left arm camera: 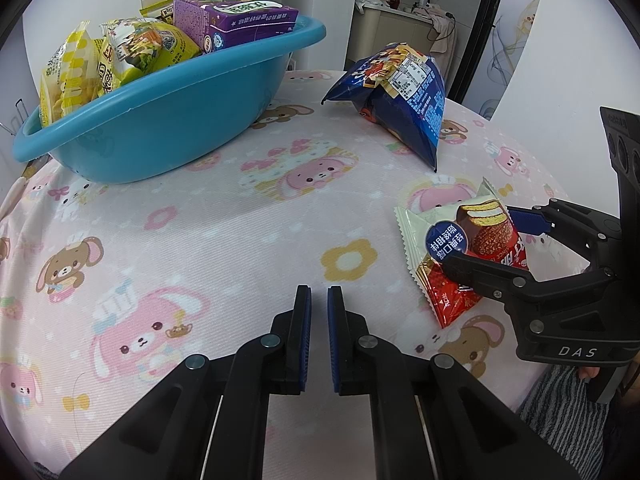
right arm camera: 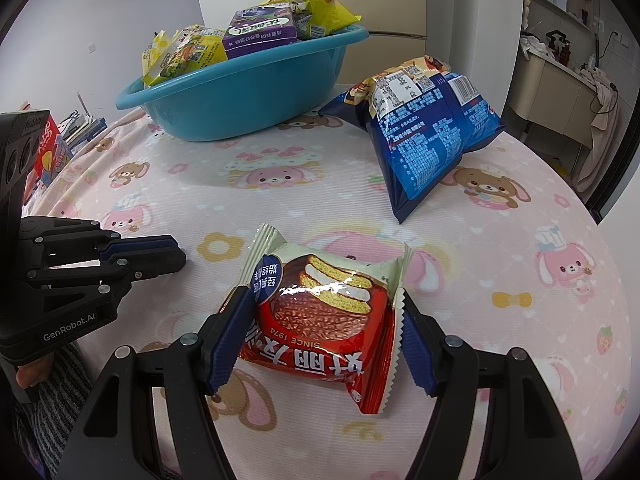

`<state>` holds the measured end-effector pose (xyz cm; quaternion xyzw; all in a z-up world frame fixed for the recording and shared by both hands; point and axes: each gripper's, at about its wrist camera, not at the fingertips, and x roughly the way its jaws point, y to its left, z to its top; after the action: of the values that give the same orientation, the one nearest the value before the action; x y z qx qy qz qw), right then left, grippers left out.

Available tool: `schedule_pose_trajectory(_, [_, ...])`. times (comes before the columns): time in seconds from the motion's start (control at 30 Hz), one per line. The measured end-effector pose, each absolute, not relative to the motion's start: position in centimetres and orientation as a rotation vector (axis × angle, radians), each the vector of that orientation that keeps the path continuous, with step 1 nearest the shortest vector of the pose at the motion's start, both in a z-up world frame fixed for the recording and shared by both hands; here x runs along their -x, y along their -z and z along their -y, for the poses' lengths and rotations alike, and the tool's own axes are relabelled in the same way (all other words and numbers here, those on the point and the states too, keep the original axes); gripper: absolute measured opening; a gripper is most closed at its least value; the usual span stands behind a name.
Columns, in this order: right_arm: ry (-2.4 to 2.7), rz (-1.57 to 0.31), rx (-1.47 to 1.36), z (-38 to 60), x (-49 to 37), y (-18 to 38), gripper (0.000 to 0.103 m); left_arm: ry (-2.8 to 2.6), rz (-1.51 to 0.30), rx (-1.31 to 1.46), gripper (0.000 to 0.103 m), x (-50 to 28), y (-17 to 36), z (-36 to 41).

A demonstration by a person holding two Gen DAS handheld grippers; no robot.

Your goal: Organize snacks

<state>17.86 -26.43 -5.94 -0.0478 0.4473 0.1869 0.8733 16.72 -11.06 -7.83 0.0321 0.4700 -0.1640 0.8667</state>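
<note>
A red and cream chocolate pie packet (right arm camera: 320,312) lies on the pink cartoon tablecloth (right arm camera: 500,240), and my right gripper (right arm camera: 323,300) is shut on it, blue pads against its left and right edges. From the left wrist view the packet (left arm camera: 452,240) sits between the right gripper's (left arm camera: 482,240) fingers at the table's right. My left gripper (left arm camera: 319,292) hovers shut over bare cloth, holding nothing; its tip (right arm camera: 176,256) shows left of the packet. A teal basin (left arm camera: 160,120) at the back holds yellow snack bags and a purple box (left arm camera: 240,20). A dark blue snack bag (right arm camera: 428,136) lies right of the basin (right arm camera: 248,96).
The round table's edge curves close on the right and near sides. Boxes and books (right arm camera: 52,148) stand beyond the left edge. A striped sleeve (left arm camera: 560,400) shows behind the right gripper. A doorway with a counter (right arm camera: 560,80) lies at the back right.
</note>
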Motion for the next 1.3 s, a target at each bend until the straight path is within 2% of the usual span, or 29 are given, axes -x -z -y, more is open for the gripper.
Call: schedule_pose_trajectory(1.3, [-0.390,-0.939,0.100,26.30,-17.97,6.09,0.071,0.343,-0.985,-0.067,0.008,-16.73,7.77,11.05])
